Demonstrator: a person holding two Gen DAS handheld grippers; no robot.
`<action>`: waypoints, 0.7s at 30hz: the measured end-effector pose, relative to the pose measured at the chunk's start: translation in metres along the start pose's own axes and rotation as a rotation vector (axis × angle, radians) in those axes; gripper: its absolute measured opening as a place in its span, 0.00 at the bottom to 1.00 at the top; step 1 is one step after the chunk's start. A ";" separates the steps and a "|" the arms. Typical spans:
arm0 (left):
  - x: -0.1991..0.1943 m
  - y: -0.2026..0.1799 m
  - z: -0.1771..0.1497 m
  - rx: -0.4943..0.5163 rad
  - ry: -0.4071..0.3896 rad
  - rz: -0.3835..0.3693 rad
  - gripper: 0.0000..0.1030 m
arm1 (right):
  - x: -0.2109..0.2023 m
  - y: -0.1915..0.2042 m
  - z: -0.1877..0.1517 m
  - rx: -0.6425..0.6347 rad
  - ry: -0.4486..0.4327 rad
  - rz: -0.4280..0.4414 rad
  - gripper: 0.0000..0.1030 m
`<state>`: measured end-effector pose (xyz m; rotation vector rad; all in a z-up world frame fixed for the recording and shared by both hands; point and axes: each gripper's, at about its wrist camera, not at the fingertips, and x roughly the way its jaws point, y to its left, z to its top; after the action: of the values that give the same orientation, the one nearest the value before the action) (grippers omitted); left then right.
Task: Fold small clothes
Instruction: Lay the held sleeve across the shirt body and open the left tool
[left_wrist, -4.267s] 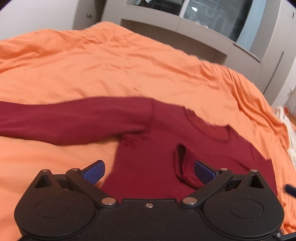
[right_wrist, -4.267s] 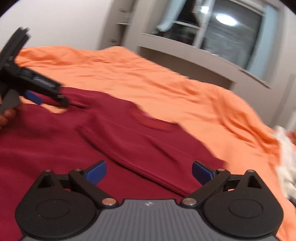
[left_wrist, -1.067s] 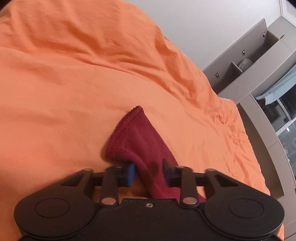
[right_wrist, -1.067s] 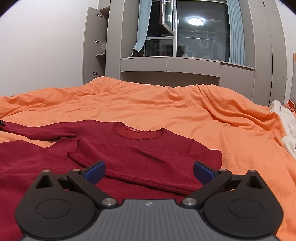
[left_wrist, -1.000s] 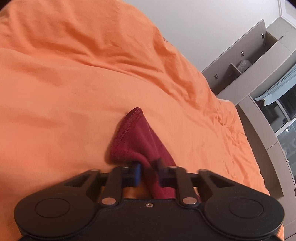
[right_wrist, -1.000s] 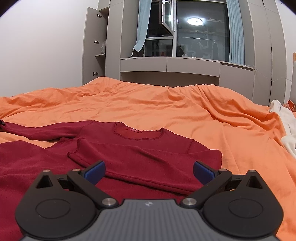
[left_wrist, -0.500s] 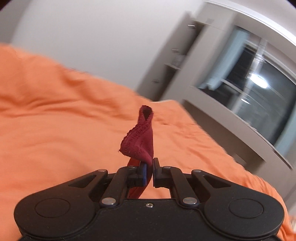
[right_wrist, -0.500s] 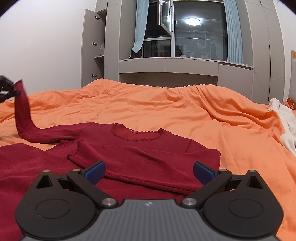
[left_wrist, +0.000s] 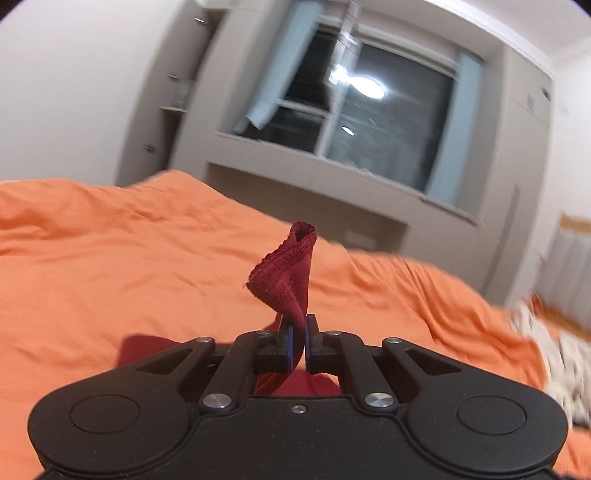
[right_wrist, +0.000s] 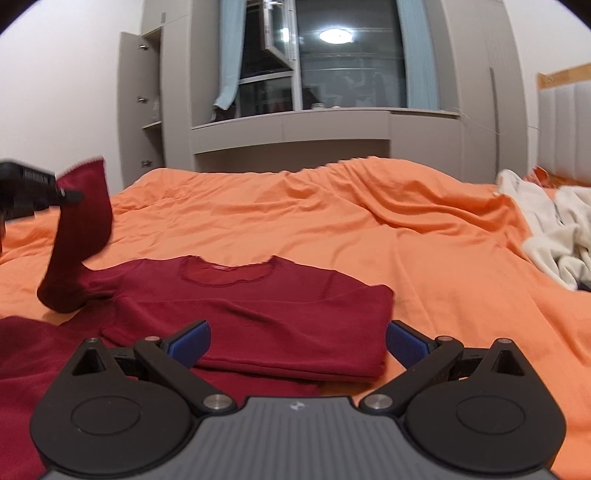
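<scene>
In the left wrist view, the left claw was clamped on the dark red sleeve cuff, held up above the orange bed. In the right wrist view, the right claw stood open and empty over the red shirt, which lay flat on the bed, its sleeve lifted at left.

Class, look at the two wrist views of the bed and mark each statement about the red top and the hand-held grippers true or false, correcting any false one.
1. The left hand-held gripper is shut on the sleeve cuff. True.
2. The right hand-held gripper grips the red top. False: its jaws stand open, holding nothing.
3. The held sleeve lies flat on the orange bedcover. False: it is lifted above it.
4. White clothes lie at the right. True.
</scene>
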<state>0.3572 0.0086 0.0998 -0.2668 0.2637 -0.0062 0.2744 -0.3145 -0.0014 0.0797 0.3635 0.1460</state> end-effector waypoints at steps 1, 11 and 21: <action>0.006 -0.010 -0.010 0.011 0.025 -0.022 0.05 | 0.000 -0.002 0.000 0.005 0.003 -0.013 1.00; 0.048 -0.075 -0.099 0.175 0.242 -0.168 0.05 | 0.006 -0.025 -0.002 0.064 0.033 -0.151 1.00; 0.064 -0.062 -0.127 0.195 0.432 -0.223 0.15 | 0.012 -0.032 -0.003 0.088 0.055 -0.170 1.00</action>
<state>0.3876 -0.0869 -0.0190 -0.0964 0.6575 -0.3109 0.2885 -0.3437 -0.0119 0.1310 0.4299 -0.0359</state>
